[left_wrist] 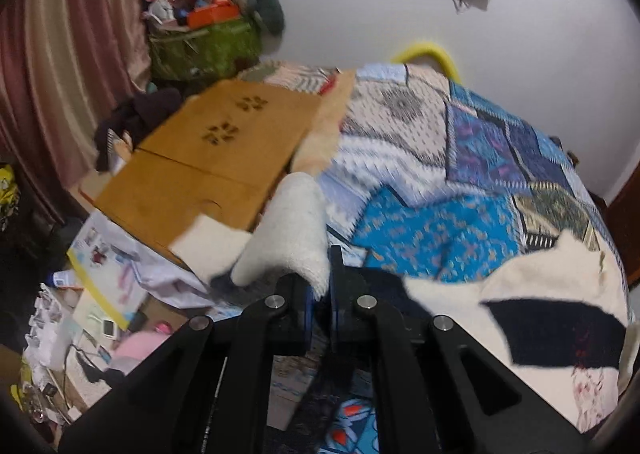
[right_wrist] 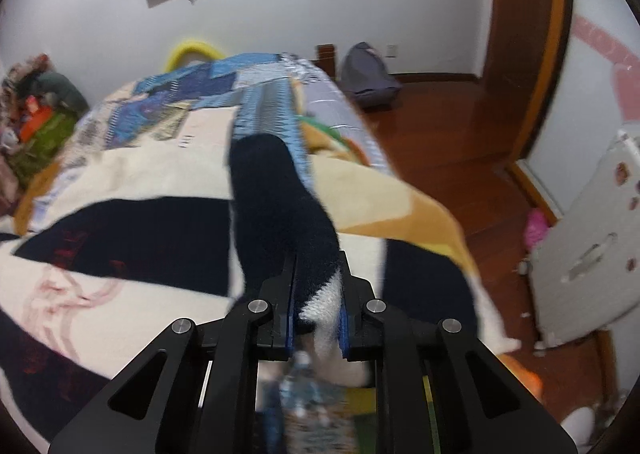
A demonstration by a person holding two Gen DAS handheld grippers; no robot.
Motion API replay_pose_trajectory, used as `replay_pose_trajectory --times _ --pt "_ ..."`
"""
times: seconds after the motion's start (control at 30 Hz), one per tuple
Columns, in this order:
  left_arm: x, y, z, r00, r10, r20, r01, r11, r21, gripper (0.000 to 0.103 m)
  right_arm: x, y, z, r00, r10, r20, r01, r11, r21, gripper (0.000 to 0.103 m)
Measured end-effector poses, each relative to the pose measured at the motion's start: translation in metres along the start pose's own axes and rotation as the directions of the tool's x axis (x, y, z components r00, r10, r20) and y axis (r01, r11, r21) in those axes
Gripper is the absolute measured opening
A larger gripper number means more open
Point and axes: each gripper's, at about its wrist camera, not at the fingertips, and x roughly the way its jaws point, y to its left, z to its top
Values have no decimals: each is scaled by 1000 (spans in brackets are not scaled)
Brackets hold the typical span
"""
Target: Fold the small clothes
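Note:
A fuzzy cream-and-navy garment (right_wrist: 132, 182) lies spread over a patchwork quilt (left_wrist: 460, 158) on the bed. In the left wrist view, my left gripper (left_wrist: 323, 274) is shut on a cream fuzzy part of the cloth (left_wrist: 288, 230), which stands up in a fold ahead of the jaws. The rest of the garment (left_wrist: 540, 294) lies to the right. In the right wrist view, my right gripper (right_wrist: 318, 266) is shut on a navy part with a white edge (right_wrist: 276, 198), lifted off the bed in a ridge.
A wooden folding board (left_wrist: 216, 158) lies at the bed's left edge, with a green bag of clutter (left_wrist: 204, 42) behind it and papers on the floor (left_wrist: 104, 278). To the right are the wooden floor, a grey backpack (right_wrist: 368, 74), a door frame (right_wrist: 520, 54) and a white panel (right_wrist: 592, 246).

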Motion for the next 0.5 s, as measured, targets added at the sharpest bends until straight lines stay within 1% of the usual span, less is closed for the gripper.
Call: replay_pose_trajectory --times 0.07,0.1,0.17,0.2,0.23,0.27,0.3,0.43,0.5 --pt "-7 7 2 999 34 18 -34 999 5 6 1 2 0 1000 -12 -24 11 1000 -18 15" --pt "-11 10 4 998 49 29 -49 999 11 6 1 4 0 999 -12 -34 11 999 -30 18" --pt "-17 12 5 998 47 45 -48 999 24 6 -4 10 1 999 -23 -32 21 999 -49 20" --pt "-22 11 7 998 33 53 -35 999 33 6 -8 15 3 1000 -12 -26 11 998 -57 27" --pt "-27 10 7 998 16 62 -19 999 38 6 -11 17 5 1000 -4 -18 3 998 -60 32" --pt "-34 5 8 998 -11 69 8 999 50 6 -17 23 8 1000 9 -1 -9 998 -68 40" --pt "-38 0 9 997 -23 75 19 998 61 6 -21 27 10 1000 22 12 -21 997 -76 45" --pt "-64 -40 10 990 -96 107 79 985 153 6 -35 54 18 993 106 51 -98 986 -139 51" --pt "-75 -63 8 984 -143 106 122 974 190 6 -41 69 23 986 158 57 -146 974 -174 55"
